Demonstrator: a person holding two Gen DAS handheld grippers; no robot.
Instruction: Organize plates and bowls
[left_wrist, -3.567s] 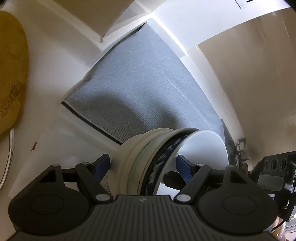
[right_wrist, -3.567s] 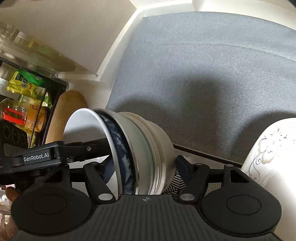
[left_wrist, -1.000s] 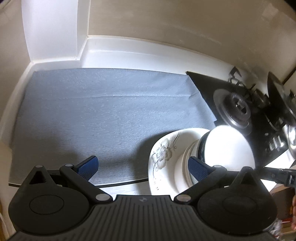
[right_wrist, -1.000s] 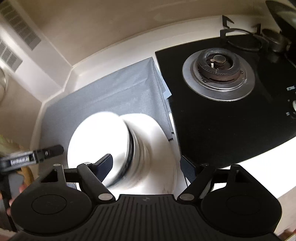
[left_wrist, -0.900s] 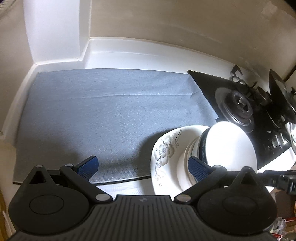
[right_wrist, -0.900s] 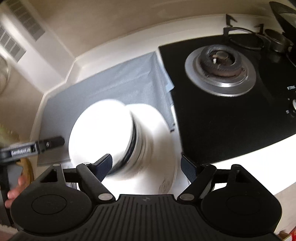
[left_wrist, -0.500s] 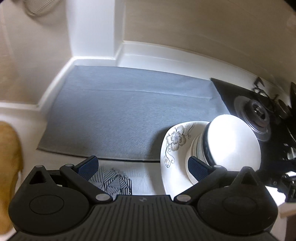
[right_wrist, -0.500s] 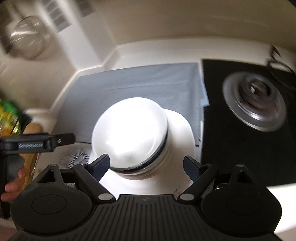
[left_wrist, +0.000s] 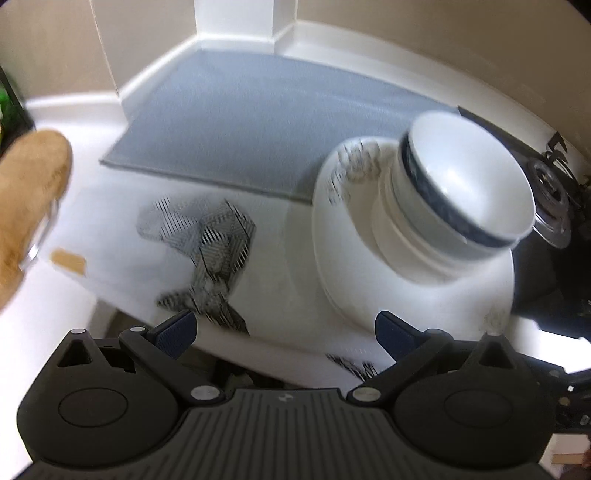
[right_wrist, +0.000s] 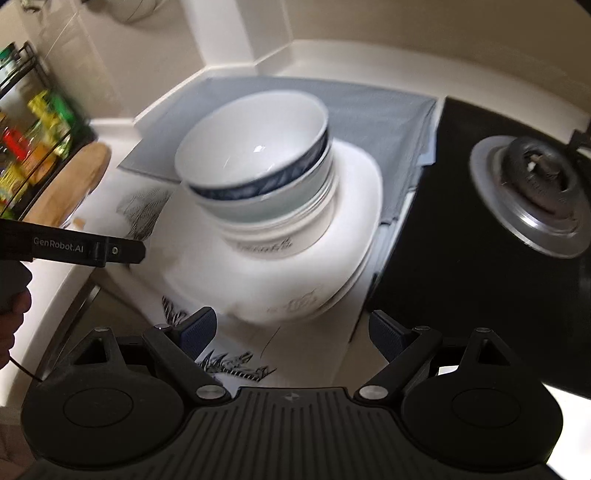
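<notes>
A stack of nested bowls (right_wrist: 258, 177), the top one white with a dark blue band, sits upright on a white flower-patterned plate (right_wrist: 288, 280). The stack also shows in the left wrist view (left_wrist: 461, 192) on the plate (left_wrist: 369, 280). My left gripper (left_wrist: 284, 328) is open and empty, in front of the plate and to its left. My right gripper (right_wrist: 291, 328) is open and empty, just in front of the plate. The left gripper's body (right_wrist: 74, 249) shows at the left of the right wrist view.
A grey mat (left_wrist: 258, 125) lies behind the plate. A patterned white sheet (left_wrist: 199, 240) lies under and left of it. A black gas hob (right_wrist: 517, 206) is to the right. A wooden board (left_wrist: 29, 192) and a rack of packets (right_wrist: 29, 147) are at left.
Both grippers have pulled back from the bowl stack and drawn toward the counter's front edge. The stack now stands upright on the plate, with both grippers clear of it.
</notes>
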